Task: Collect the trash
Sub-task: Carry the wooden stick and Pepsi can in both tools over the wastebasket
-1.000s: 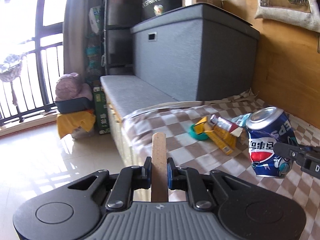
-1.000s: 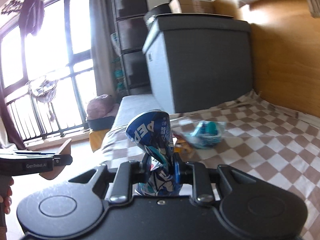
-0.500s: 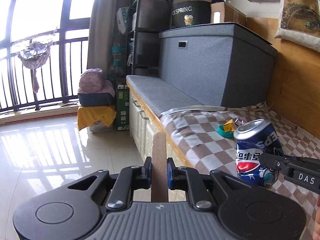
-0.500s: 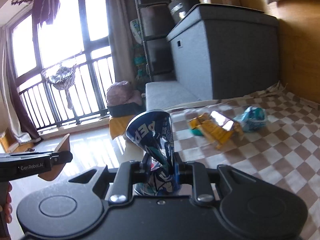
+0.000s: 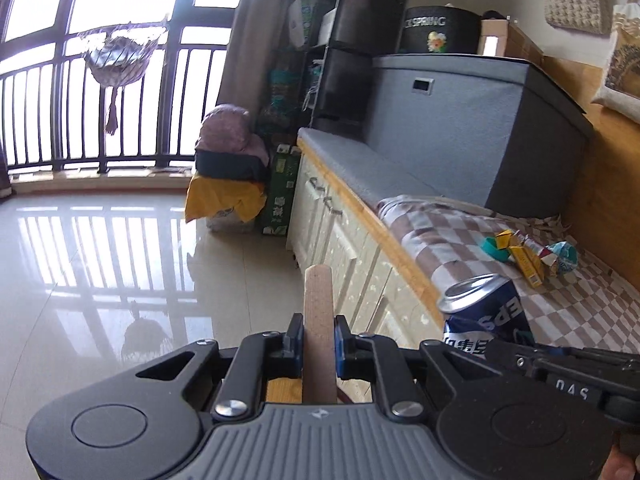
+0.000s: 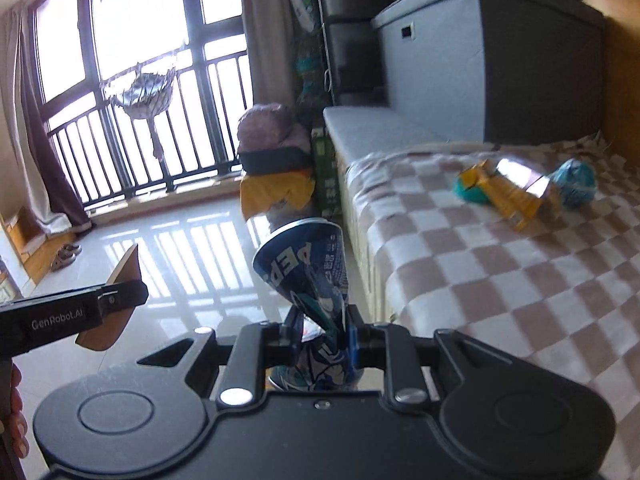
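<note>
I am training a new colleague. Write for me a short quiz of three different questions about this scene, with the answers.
1. True or false: the right gripper holds a crushed blue can.
2. What is clamped between the fingers of the left gripper?
A. a spoon
B. a flat wooden stick
C. a bottle
3. Fill in: the yellow wrappers lie on the ______ blanket.

Key: 1 true; 2 B; 3 checkered.
</note>
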Demonstrator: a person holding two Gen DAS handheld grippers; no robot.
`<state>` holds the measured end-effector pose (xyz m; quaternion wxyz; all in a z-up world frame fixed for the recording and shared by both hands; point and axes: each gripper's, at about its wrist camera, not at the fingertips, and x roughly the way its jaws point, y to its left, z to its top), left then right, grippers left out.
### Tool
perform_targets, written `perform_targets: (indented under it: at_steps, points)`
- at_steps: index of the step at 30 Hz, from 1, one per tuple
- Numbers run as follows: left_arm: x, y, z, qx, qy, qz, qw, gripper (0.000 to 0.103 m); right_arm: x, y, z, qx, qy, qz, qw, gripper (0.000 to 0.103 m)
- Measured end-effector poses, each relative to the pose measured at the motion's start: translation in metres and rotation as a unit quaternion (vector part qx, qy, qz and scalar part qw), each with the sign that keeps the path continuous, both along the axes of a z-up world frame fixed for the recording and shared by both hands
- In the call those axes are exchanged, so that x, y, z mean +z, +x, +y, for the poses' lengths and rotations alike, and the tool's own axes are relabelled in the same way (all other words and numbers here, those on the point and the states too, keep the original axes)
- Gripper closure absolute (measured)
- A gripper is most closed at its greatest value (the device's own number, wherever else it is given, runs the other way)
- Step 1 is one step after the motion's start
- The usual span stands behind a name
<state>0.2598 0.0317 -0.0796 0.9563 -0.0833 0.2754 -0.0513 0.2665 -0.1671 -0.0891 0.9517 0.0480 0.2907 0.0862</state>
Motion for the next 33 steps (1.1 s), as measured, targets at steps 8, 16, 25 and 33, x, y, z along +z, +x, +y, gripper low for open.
perform_targets:
  at_steps: [8,16,25,33]
  points:
    - [-0.062,0.003,0.029,0.019,-0.021,0.062,0.9977,0.087,-0.051,0.007,0.044,0.028,-0.033,0.057,0.997,0.080]
    - [-0.110,0.021,0.047,0.029,-0.054,0.114,0.9916,0.087,-0.097,0.024,0.057,0.035,-0.045,0.093,0.994,0.080]
    - [-0.137,0.066,0.044,0.011,-0.064,0.143,0.9876,0.087,-0.131,0.070,0.051,0.017,-0.030,0.135,0.990,0.080]
    - [-0.190,0.098,0.055,0.037,-0.102,0.245,0.9634,0.087,-0.162,0.102,0.056,0.017,-0.027,0.182,0.983,0.080]
